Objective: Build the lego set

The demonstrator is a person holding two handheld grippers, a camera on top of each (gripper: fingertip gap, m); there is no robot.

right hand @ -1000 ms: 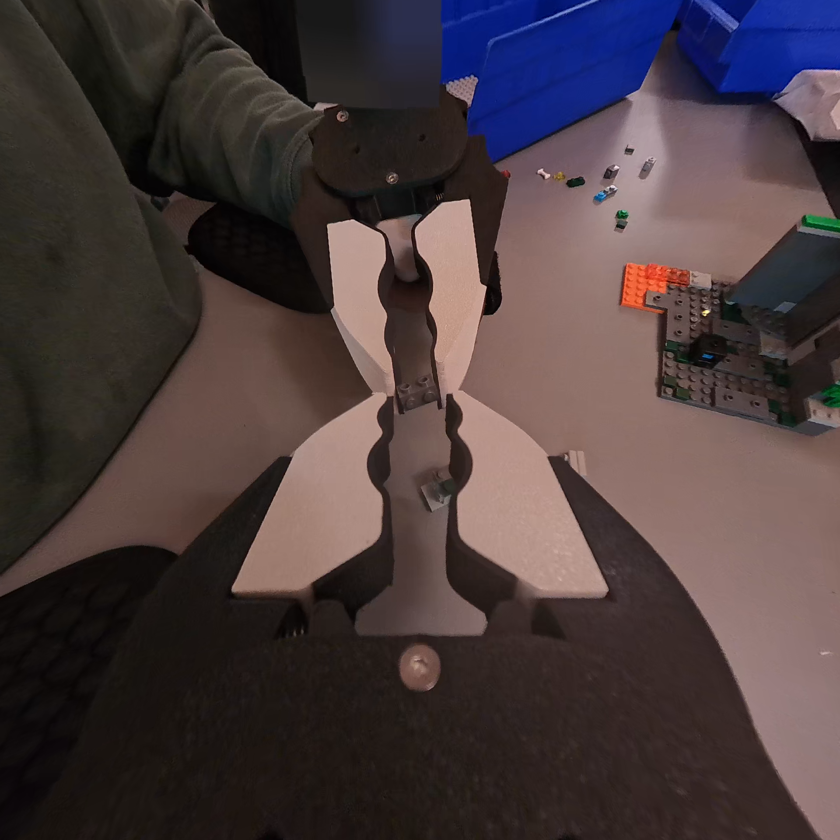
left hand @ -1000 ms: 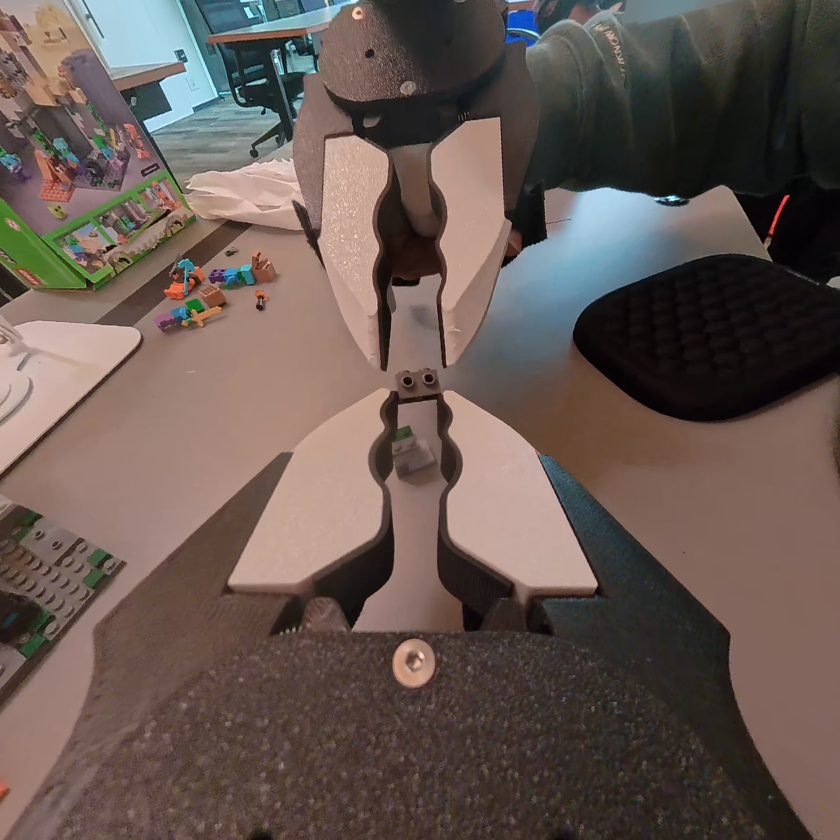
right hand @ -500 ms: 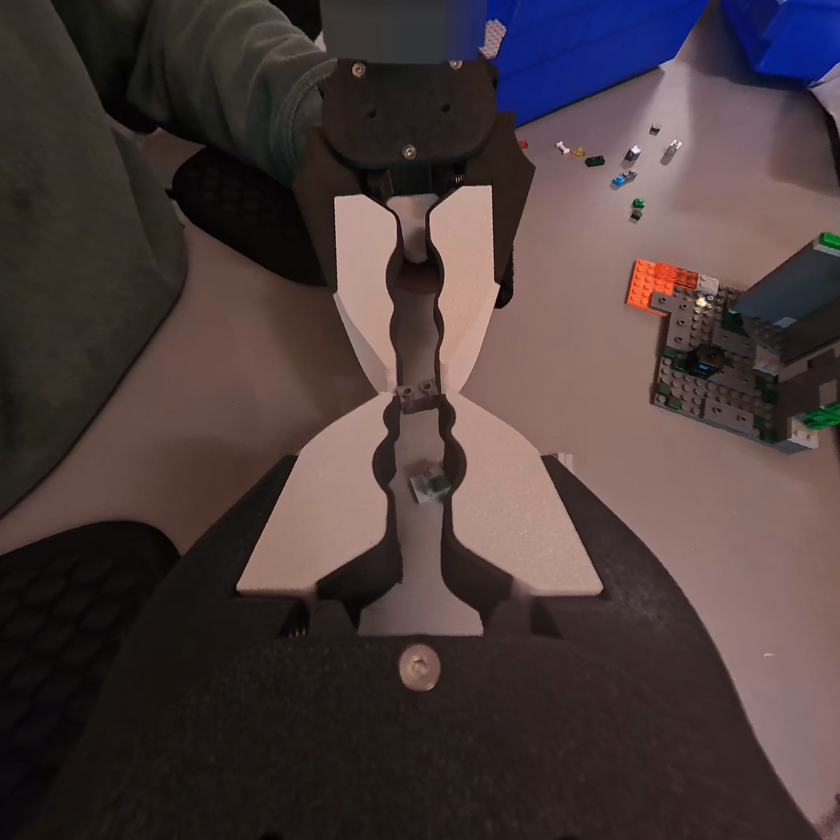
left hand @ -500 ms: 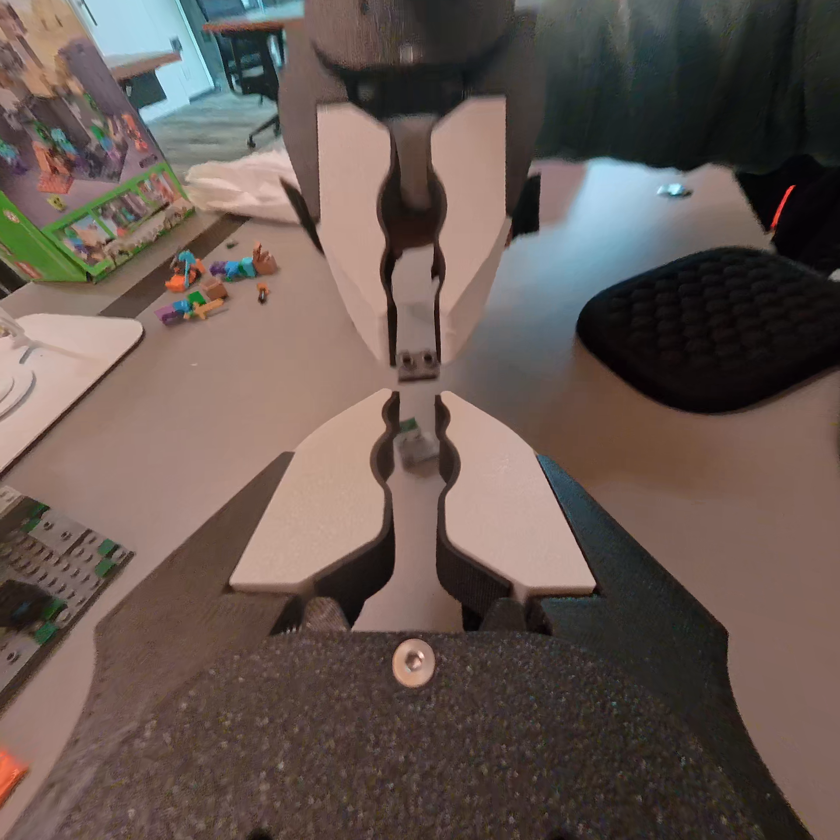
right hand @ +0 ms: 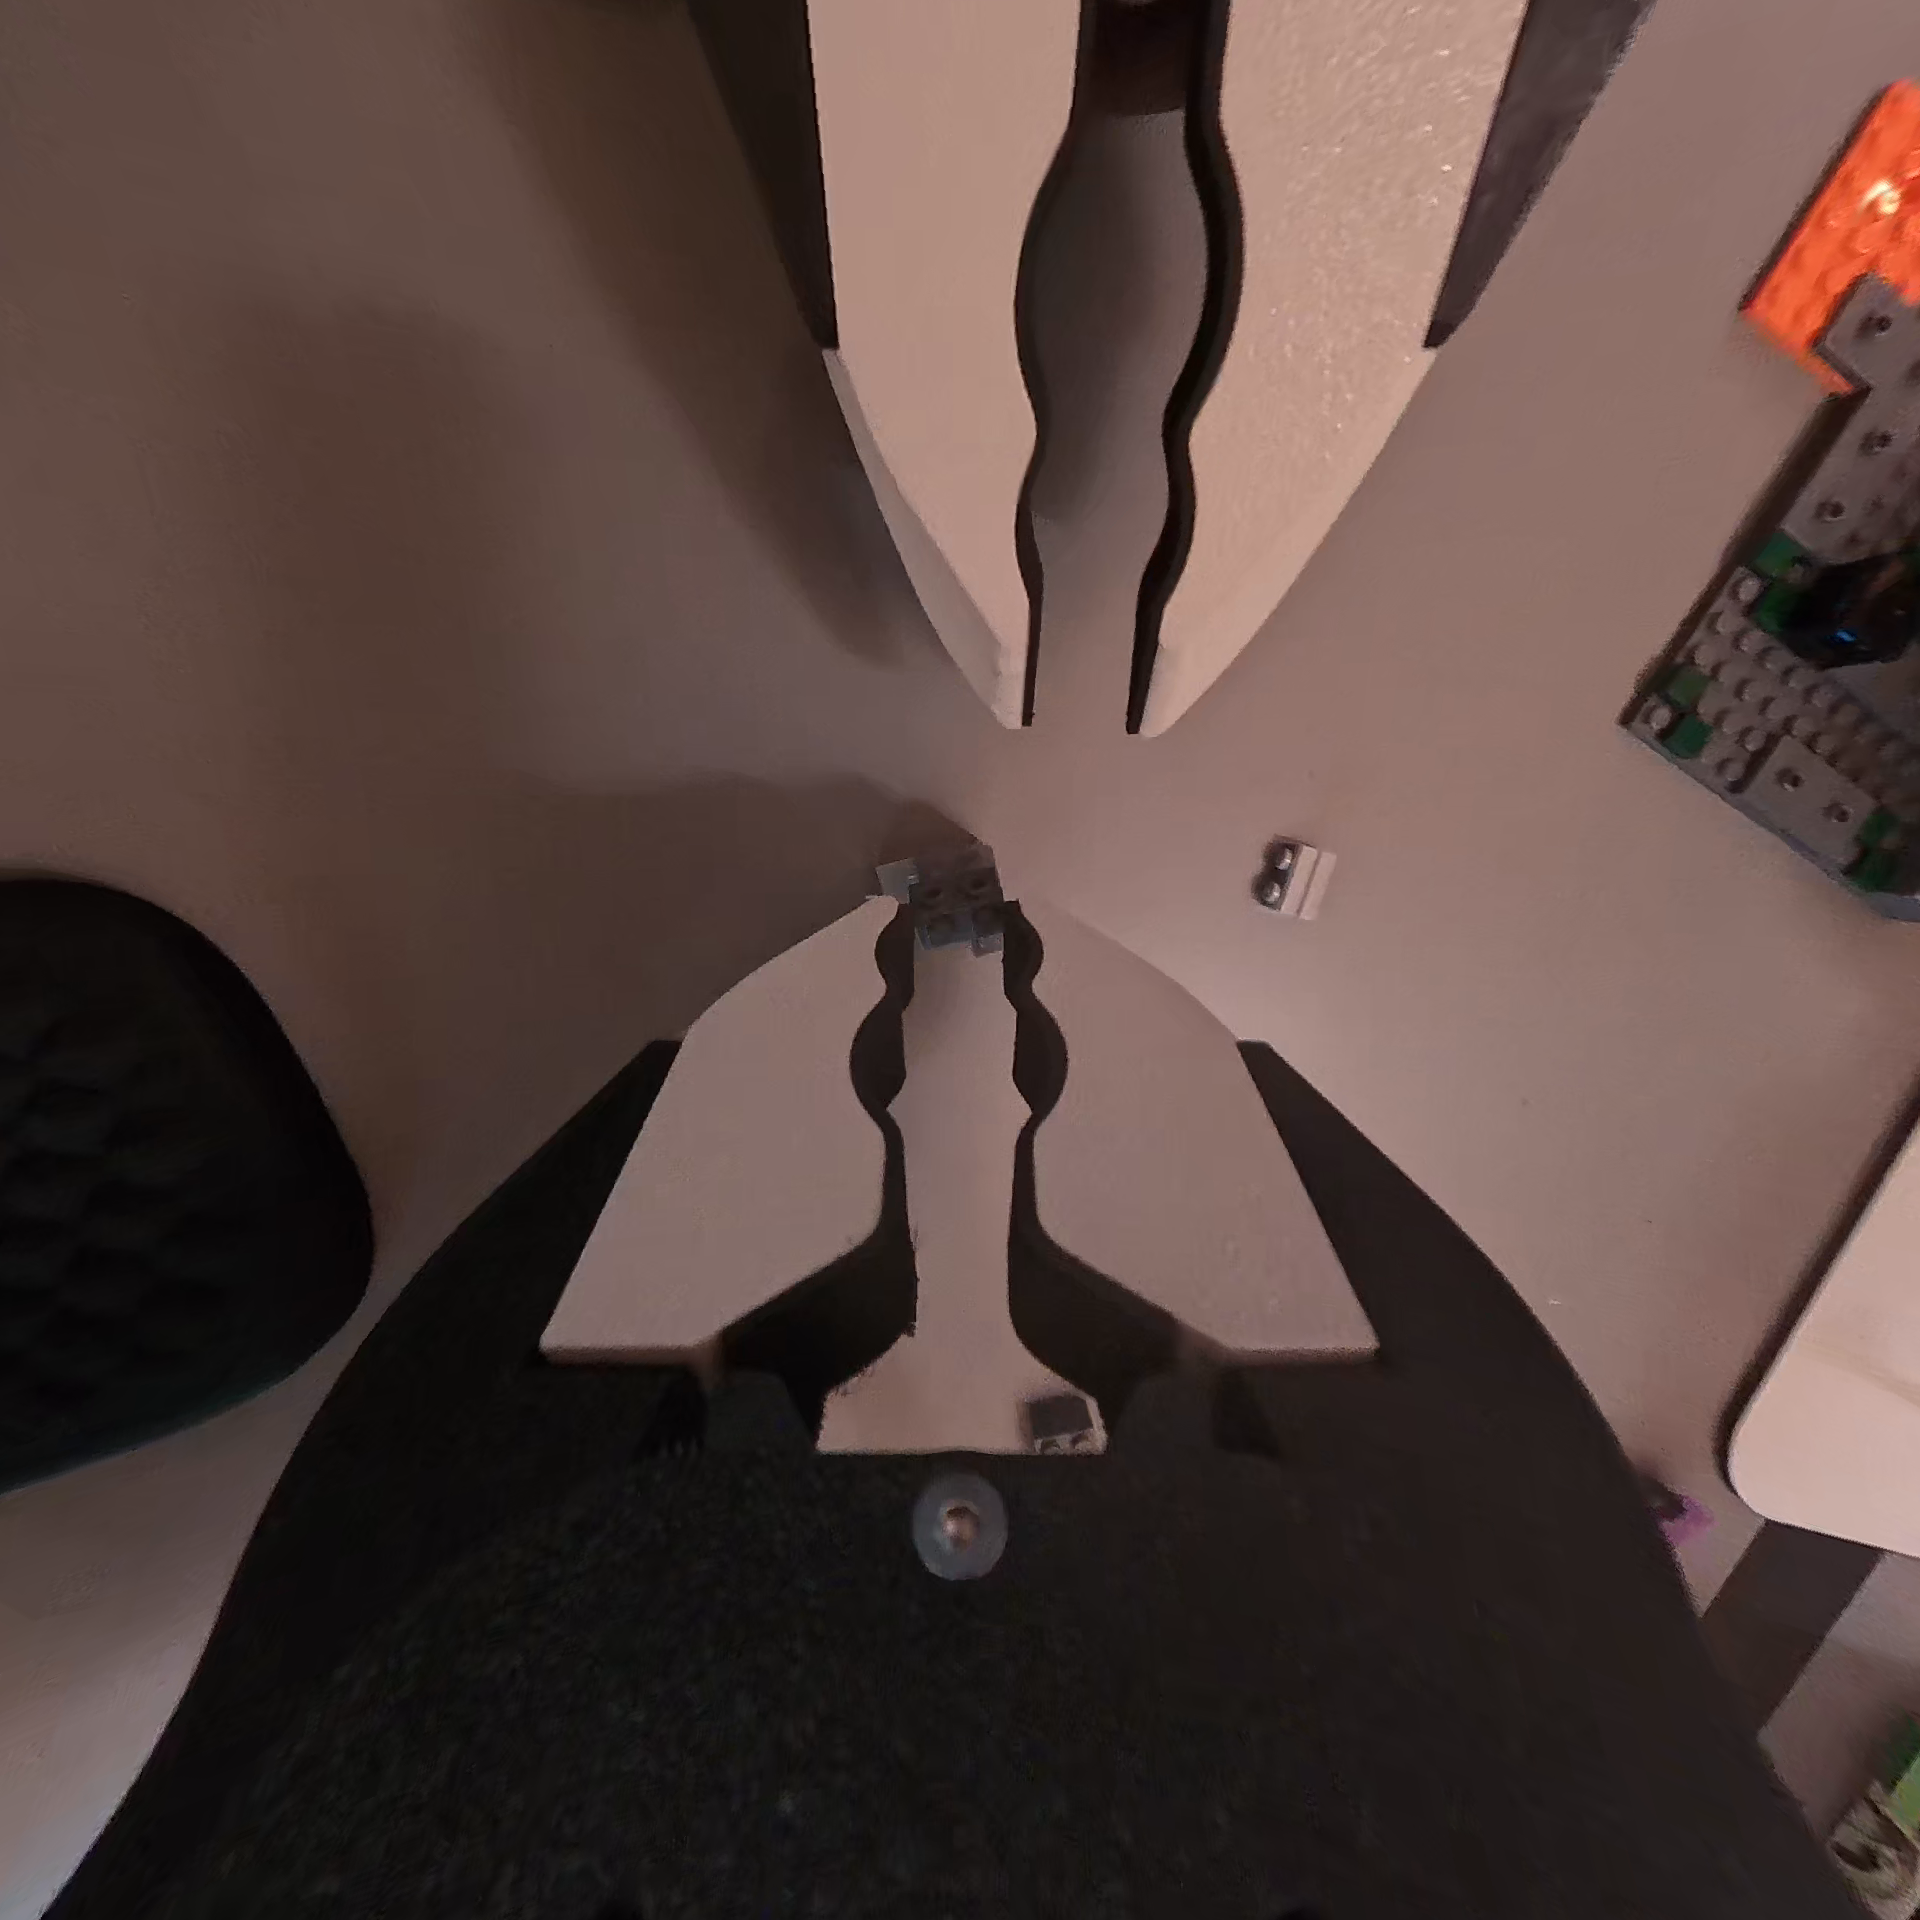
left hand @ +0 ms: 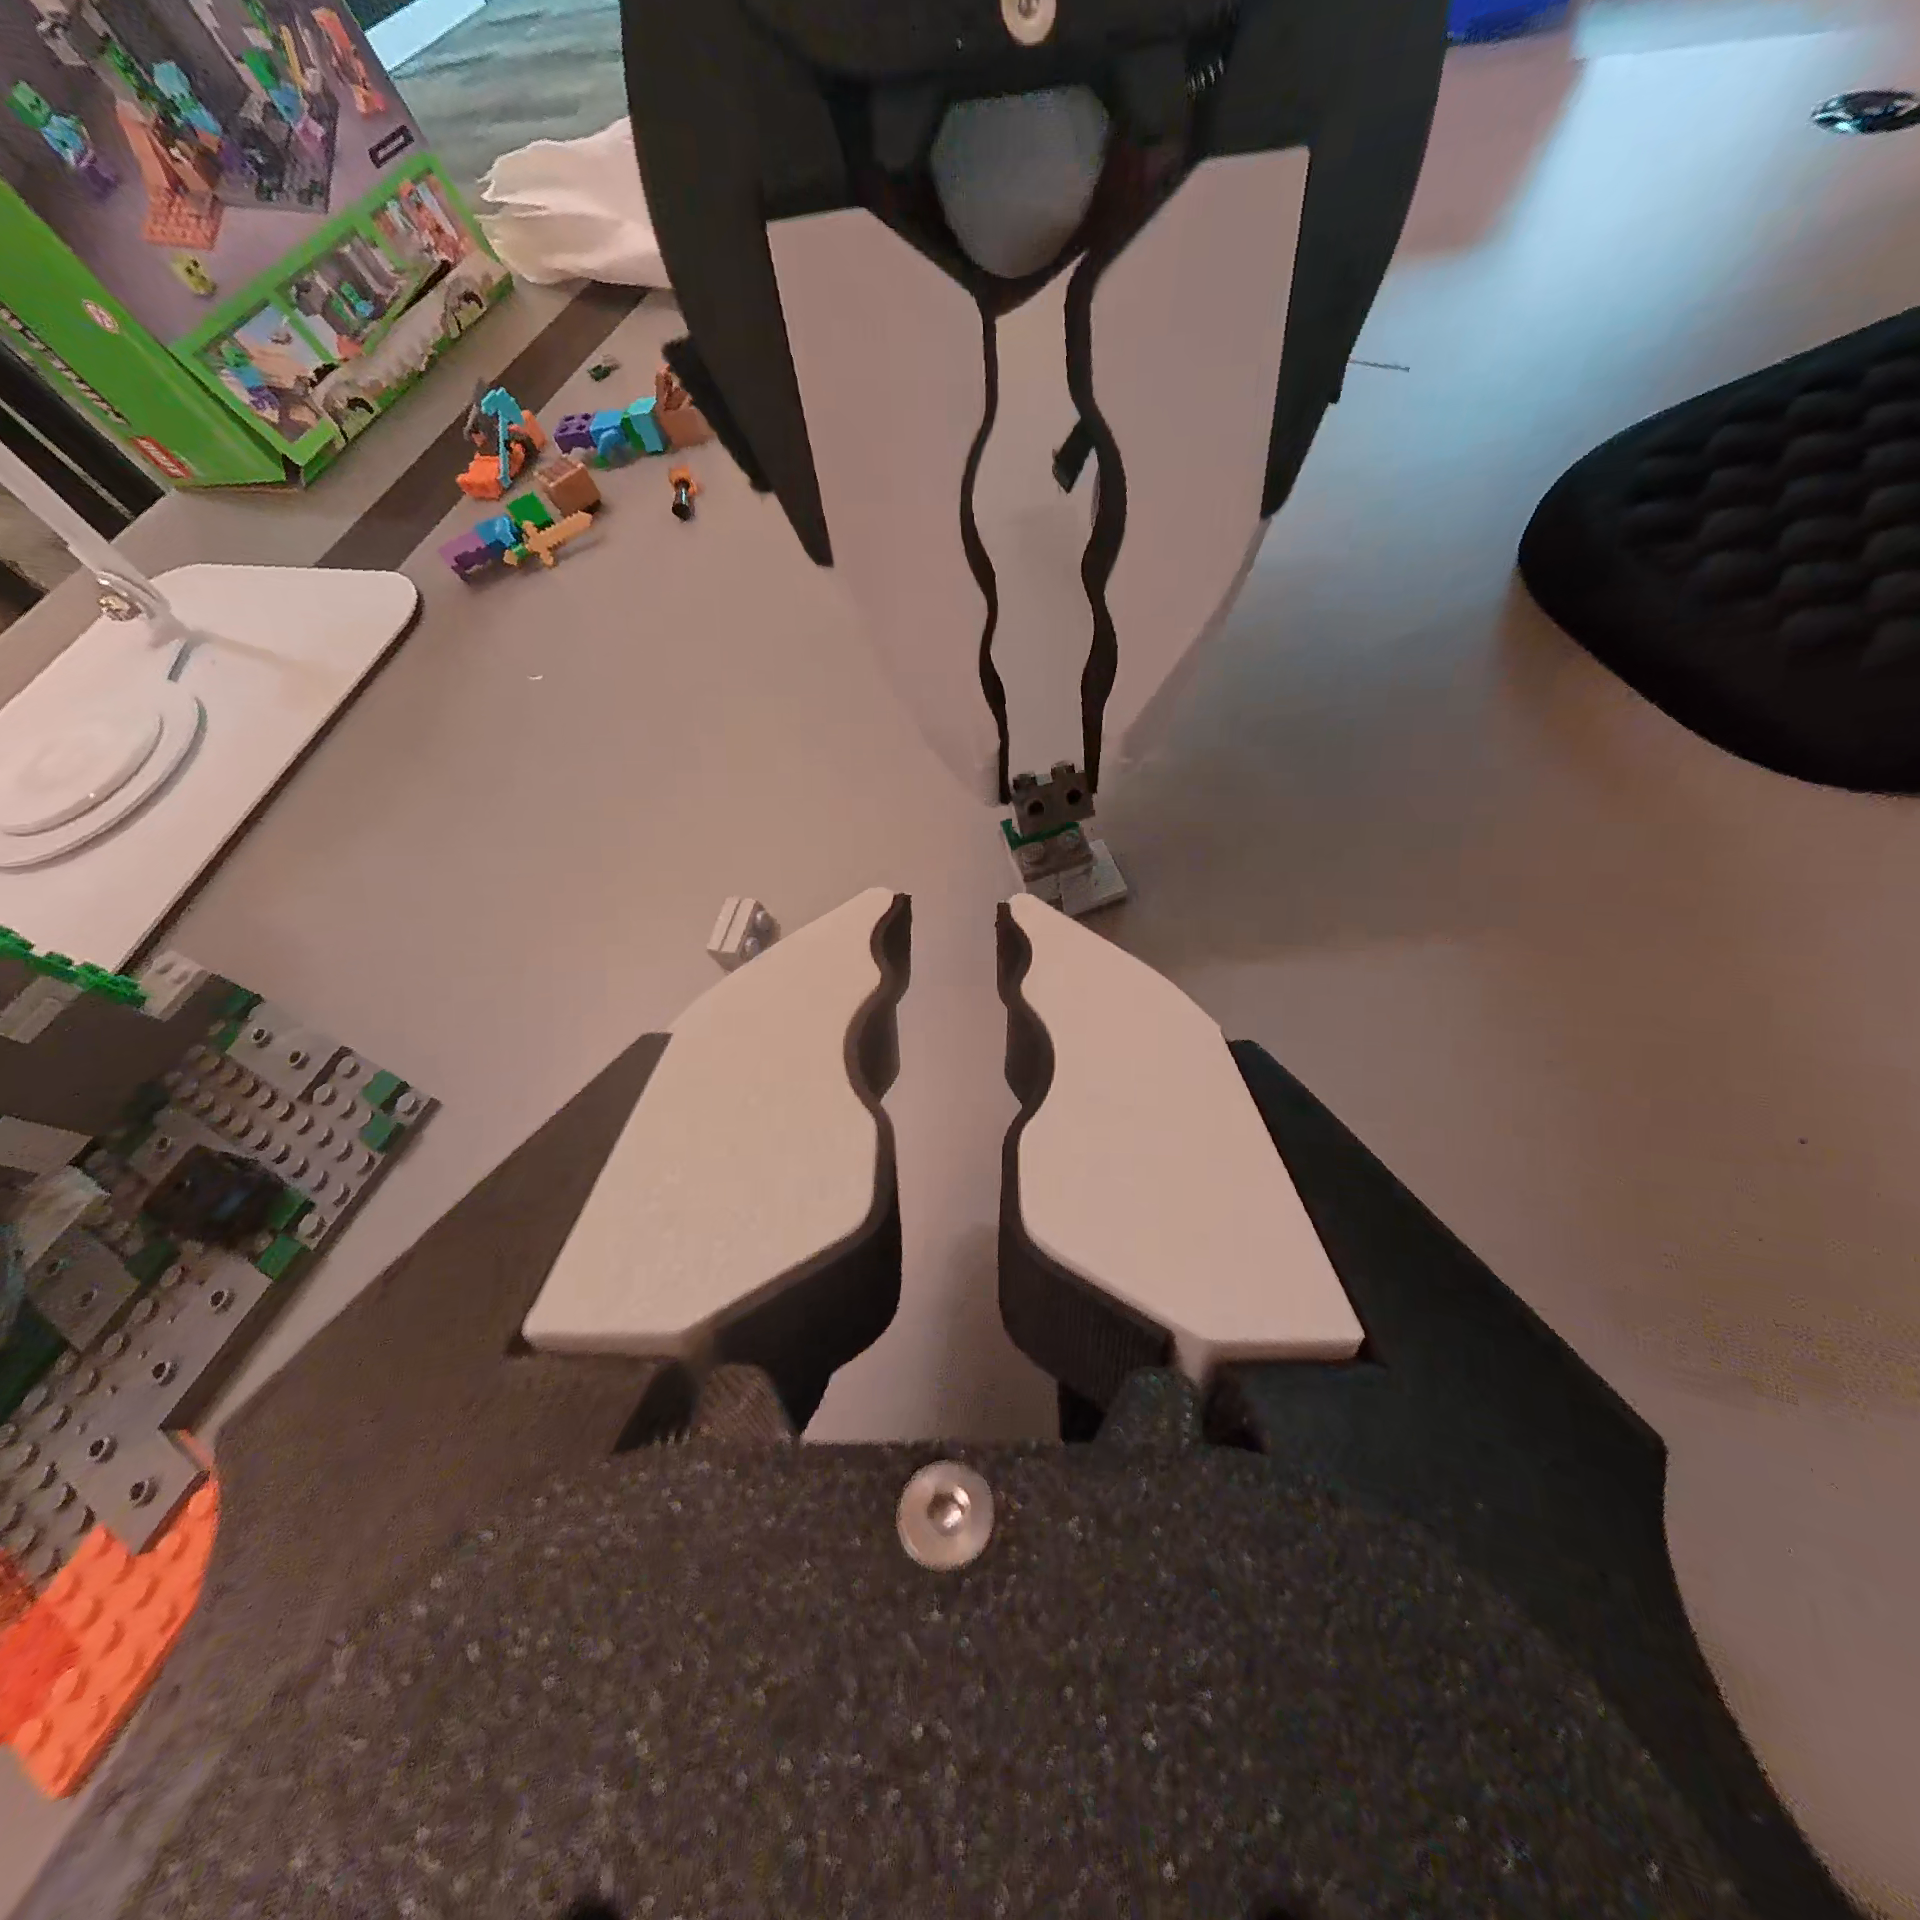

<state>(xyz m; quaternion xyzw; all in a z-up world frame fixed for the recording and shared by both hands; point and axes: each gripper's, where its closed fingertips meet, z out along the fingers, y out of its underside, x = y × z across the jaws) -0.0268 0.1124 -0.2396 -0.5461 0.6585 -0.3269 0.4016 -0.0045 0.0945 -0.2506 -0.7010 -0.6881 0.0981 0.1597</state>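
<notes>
My right gripper (right hand: 954,909) is shut on a small dark grey two-stud brick (right hand: 961,896). In the left wrist view the right gripper (left hand: 1049,784) points down and holds the brick (left hand: 1055,802) against the top of a small grey and green assembly (left hand: 1068,871) standing on the table. My left gripper (left hand: 953,906) is open with a narrow gap, holds nothing, and sits just short of the assembly. It shows from the top in the right wrist view (right hand: 1081,722). The partly built grey model (left hand: 208,1143) with an orange plate (left hand: 94,1652) lies at the left.
A small light grey piece (left hand: 743,928) lies by my left fingertip, also in the right wrist view (right hand: 1294,878). A dark piece (right hand: 1060,1421) lies under my right gripper. The set's box (left hand: 208,260), loose coloured pieces (left hand: 561,457), a white stand base (left hand: 208,675) and a black pad (left hand: 1745,582) surround the area. The grippers are tip to tip, or close to it.
The brick was between both grippers' tips in the air. The right gripper has carried it down onto the small assembly, and the left gripper has let go and drawn back.
</notes>
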